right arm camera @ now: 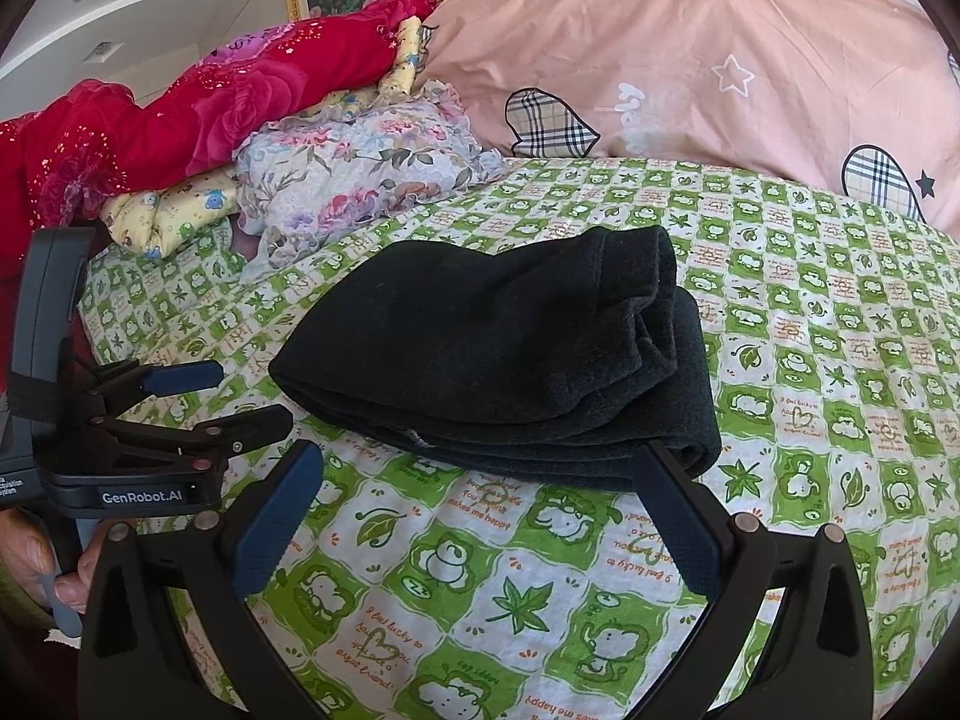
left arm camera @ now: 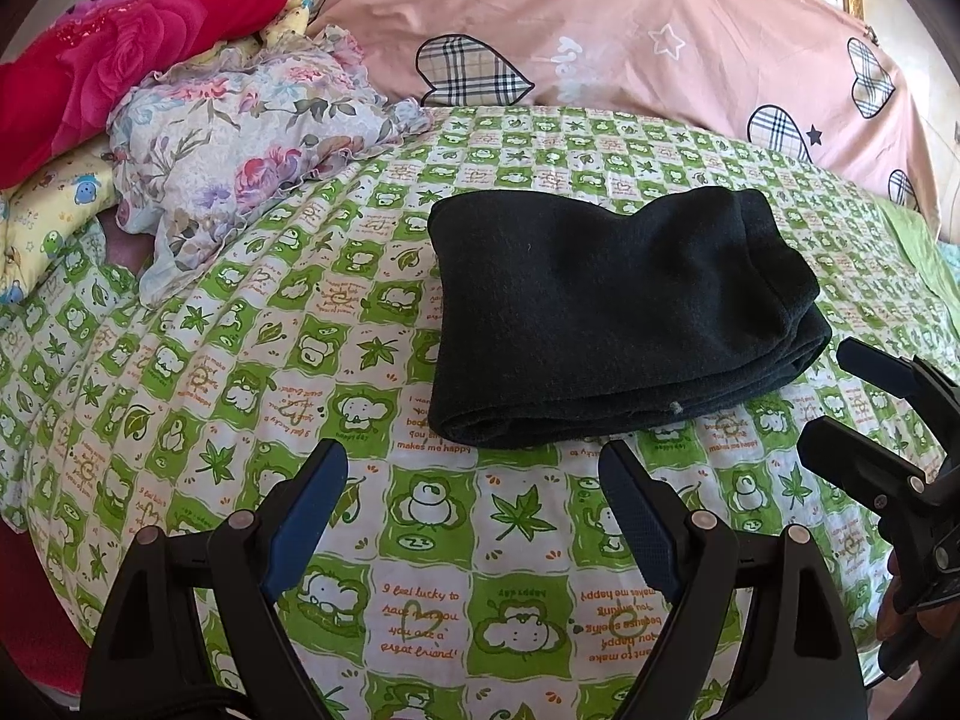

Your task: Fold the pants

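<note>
Dark, nearly black pants [left arm camera: 606, 312] lie folded into a thick rectangular bundle on the green-and-white patterned bedsheet [left arm camera: 420, 540]. The same pants [right arm camera: 504, 354] fill the middle of the right wrist view, layered edges facing right. My left gripper [left arm camera: 474, 480] is open, its blue-padded fingers just short of the bundle's near edge, nothing between them. My right gripper [right arm camera: 480, 480] is open too, close to the bundle's near edge and empty. The right gripper [left arm camera: 840, 408] shows at the right edge of the left wrist view. The left gripper [right arm camera: 240, 396] shows at the left of the right wrist view.
A floral cloth [left arm camera: 252, 138], a red rose-print blanket [left arm camera: 120, 30] and a yellow cartoon-print cloth [left arm camera: 54, 222] are piled at the far left. A pink duvet [left arm camera: 630, 30] with plaid hearts lies along the far side. A hand [right arm camera: 36, 564] holds the left gripper's handle.
</note>
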